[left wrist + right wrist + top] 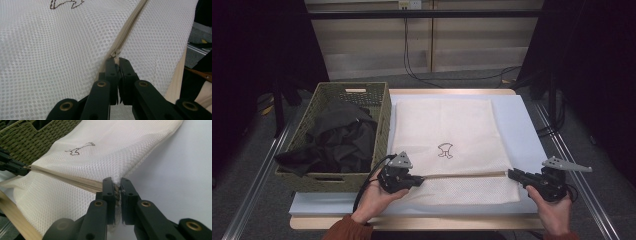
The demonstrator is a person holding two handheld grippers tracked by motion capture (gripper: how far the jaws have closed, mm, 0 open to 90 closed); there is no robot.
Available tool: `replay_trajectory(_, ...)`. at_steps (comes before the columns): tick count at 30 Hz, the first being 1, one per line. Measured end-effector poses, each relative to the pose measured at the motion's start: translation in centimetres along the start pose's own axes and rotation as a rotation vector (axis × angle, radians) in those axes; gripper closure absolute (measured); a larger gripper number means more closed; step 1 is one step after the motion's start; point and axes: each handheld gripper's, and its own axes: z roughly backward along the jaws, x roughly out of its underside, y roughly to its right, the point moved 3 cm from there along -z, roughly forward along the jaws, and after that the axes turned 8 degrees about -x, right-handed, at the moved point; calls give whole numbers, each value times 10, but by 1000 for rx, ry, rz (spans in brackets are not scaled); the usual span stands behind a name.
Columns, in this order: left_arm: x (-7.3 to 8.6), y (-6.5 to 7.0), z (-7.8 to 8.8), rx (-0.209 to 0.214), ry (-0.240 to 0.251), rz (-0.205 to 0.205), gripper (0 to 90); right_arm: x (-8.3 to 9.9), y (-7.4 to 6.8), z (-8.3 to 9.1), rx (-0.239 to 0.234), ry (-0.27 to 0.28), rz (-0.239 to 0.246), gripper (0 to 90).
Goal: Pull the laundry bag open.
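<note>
Over on the left side of the table sat a woven olive basket (315,176), stuffed with dark clothes (339,137) that hung a bit over its near rim. Just beside it, on a pale blue-white mat (522,125), lay a cream mesh laundry bag (447,125) spread out flat, with a little dark outline drawing (445,150) stitched near the middle. A zipper (462,175) ran across the bag close to the near edge, from one side to the other.

The person's left hand held the left gripper (418,181) right at the bag's left edge, next to the basket. From the left gripper view, its jaws were squeezed together on the zipper pull (115,53), with the zip line running away up the mesh in front of them. So closed, pinching the pull.

Moving across, the right gripper (512,174) was at the opposite end of the zipper, at the bag's right edge. In the right gripper view (117,185) its jaws were clamped on the corner of the bag where the zip ends, fabric bunched between them, and you could see the left gripper's black tip far off at the other end by the basket. The bag looked pulled fairly taut between the two.
</note>
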Motion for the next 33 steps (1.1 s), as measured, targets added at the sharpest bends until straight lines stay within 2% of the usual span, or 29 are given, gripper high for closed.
replay_trajectory(5, 3, 4, 3, -17, -21, -32, 870, 3, 2, 3, 3, -1, -6, 842)
replay_trajectory(7, 5, 5, 2, -12, -19, -18, 870, 3, 2, 4, 5, -1, -4, 842)
replay_trajectory(8, 6, 4, 2, -23, -37, -26, 870, 3, 2, 4, 3, 0, -4, 842)
replay_trajectory(11, 7, 4, 3, -9, -24, -11, 870, 4, 2, 7, 2, 0, -5, 842)
replay_trajectory(14, 9, 6, 4, -6, -23, -16, 870, 5, 3, 8, 3, 0, -8, 842)
replay_trajectory(15, 9, 6, 5, -12, -43, -26, 870, 6, 3, 8, 2, -2, -7, 842)
replay_trajectory(18, 10, 7, 5, -1, -27, -11, 870, 7, 1, 9, -1, -2, -7, 842)
replay_trajectory(19, 10, 7, 6, -10, -36, -17, 870, 7, 1, 9, -2, -3, -5, 842)
replay_trajectory(23, 12, 10, 8, -4, -19, -10, 870, 8, 0, 10, -5, -6, -4, 842)
replay_trajectory(26, 15, 11, 8, -4, -30, -15, 870, 9, -1, 12, -1, -3, -1, 842)
replay_trajectory(28, 17, 12, 10, -17, -34, -7, 870, 10, -2, 13, -1, -3, -7, 842)
replay_trajectory(30, 19, 12, 12, -10, -30, -4, 871, 12, -2, 14, 1, -6, -7, 842)
replay_trajectory(31, 20, 11, 14, -21, -39, -12, 870, 12, -1, 14, -1, -6, -8, 842)
replay_trajectory(32, 22, 11, 14, -22, -30, -1, 871, 13, -1, 15, 2, -6, -12, 843)
replay_trajectory(33, 24, 10, 17, -28, -42, 0, 870, 14, 0, 16, 3, -2, -14, 842)
